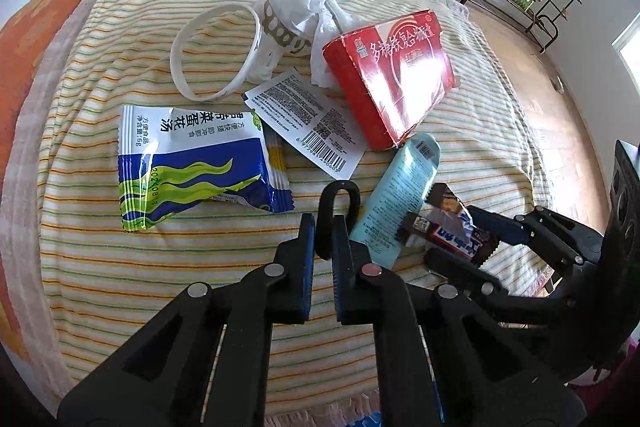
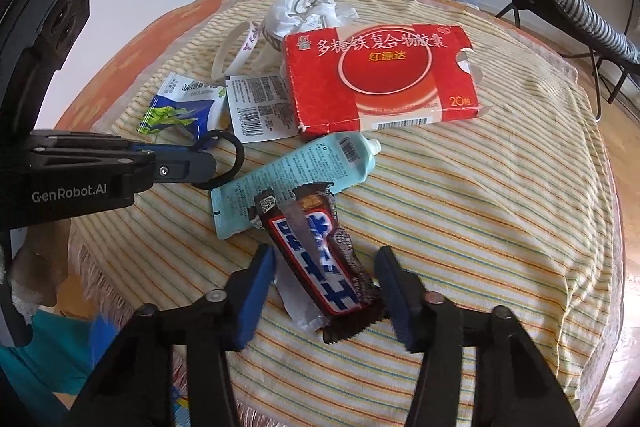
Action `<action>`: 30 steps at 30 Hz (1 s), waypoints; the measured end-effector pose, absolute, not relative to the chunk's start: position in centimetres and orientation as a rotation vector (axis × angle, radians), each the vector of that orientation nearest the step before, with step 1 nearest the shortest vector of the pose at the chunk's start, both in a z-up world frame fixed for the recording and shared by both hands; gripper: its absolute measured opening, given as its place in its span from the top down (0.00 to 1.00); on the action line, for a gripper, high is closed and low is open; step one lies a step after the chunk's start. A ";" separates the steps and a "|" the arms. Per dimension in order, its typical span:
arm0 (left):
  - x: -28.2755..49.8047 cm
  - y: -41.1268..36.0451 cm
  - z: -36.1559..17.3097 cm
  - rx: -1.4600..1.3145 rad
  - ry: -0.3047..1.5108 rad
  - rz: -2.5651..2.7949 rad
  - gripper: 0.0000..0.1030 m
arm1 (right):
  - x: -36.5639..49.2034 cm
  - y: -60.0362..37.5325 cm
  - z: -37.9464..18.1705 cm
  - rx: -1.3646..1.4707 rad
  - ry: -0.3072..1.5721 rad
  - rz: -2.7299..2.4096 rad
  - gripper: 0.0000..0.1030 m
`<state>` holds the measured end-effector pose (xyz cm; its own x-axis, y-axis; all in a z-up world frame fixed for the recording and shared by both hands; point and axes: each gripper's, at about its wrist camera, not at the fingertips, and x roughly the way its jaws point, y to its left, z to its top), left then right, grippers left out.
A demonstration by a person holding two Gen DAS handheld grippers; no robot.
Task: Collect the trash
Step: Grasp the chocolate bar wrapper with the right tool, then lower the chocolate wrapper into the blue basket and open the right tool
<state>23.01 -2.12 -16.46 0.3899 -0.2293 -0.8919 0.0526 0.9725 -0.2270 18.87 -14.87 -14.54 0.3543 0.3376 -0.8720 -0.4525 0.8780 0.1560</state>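
Collection barely begun: my left gripper (image 1: pixel 323 227) is clamped on a black ring (image 1: pixel 338 205), my right gripper (image 2: pixel 326 263) straddles the near chocolate-bar wrapper (image 2: pixel 320 263) unpinched (red carton (image 2: pixel 380 79), tube (image 2: pixel 296 175), sachets remain).

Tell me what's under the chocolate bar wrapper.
The chocolate bar wrapper lies across the lower end of the pale blue tube, on the striped cloth. Anything beneath its middle is hidden.
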 end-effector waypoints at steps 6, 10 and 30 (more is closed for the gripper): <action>22.7 -2.5 -16.0 -0.166 1.140 -0.185 0.96 | 18.8 -15.9 -14.6 -0.072 1.104 0.508 0.77; 22.6 -2.4 -15.6 -0.171 1.130 -0.181 0.96 | 18.6 -16.5 -14.4 -0.036 1.101 0.510 0.79; 17.2 -1.3 -12.7 -0.181 1.092 -0.188 0.96 | 14.3 -17.6 -10.4 0.034 1.041 0.537 0.80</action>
<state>17.16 -1.35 -12.73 0.4483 -0.2395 -0.8612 0.0620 0.9695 -0.2373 14.33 -17.58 -10.37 0.3886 0.4384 -0.8104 -0.4066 0.8709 0.2762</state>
